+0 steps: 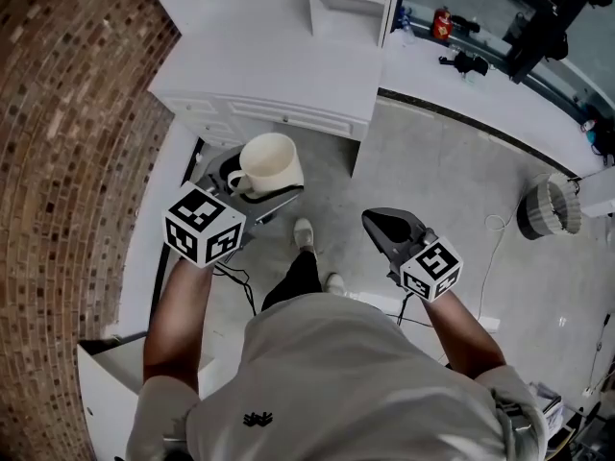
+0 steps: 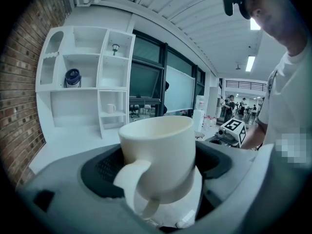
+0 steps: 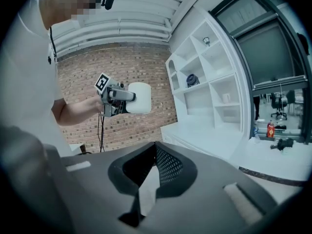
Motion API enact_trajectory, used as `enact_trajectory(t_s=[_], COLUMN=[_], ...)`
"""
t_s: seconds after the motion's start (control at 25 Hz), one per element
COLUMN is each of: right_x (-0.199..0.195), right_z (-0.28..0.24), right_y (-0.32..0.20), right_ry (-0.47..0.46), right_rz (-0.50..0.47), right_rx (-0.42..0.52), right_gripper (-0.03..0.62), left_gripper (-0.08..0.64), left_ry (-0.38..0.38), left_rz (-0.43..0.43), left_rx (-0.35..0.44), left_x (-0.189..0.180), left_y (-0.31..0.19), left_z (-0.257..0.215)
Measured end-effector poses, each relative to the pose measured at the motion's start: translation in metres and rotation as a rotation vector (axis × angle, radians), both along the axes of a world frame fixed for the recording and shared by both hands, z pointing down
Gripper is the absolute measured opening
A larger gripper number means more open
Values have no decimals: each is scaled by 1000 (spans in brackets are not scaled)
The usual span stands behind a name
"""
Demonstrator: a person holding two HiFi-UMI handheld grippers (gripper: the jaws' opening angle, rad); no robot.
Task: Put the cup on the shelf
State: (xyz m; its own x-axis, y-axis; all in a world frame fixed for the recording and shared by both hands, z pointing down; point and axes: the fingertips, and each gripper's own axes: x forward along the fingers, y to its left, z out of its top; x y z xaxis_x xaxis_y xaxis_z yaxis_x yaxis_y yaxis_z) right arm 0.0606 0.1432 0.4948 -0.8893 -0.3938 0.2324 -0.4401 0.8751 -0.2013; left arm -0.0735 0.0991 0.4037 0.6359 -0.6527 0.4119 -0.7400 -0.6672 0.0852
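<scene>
The cup (image 2: 158,155) looks like smooth cream ceramic with a soft shine. The shelf (image 2: 85,101) is white, painted, matt and smooth. The brick wall (image 1: 58,113) is rough. The right gripper (image 3: 155,147) has a matt grey plastic body; its pads (image 3: 168,167) are black with a fine dotted texture.

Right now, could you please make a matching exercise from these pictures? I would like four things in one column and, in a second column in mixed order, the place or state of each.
Things:
1. cream cup
2. right gripper
3. red bottle
4. small white mug

Places or states:
a. stands on the white counter by the windows
b. held by the left gripper
c. stands in a compartment of the white shelf
d. shut, with nothing in it

Pairs: 1-b; 2-d; 3-a; 4-c
</scene>
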Motion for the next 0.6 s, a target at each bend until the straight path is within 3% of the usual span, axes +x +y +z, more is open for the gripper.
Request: enact_trajectory(t_s=[0.36,0.6], right_x=[-7,-40], right_z=[-5,-14], right_y=[-71,-129], right_ry=[44,48], right_rz=[60,102], right_rx=[6,16], right_gripper=[12,12], left_gripper=[433,433], left_ry=[4,-3], left_rz=[92,144], left_rx=[30,68], left_x=[-6,-29], left_y=[-100,-164], left_z=[-13,-32])
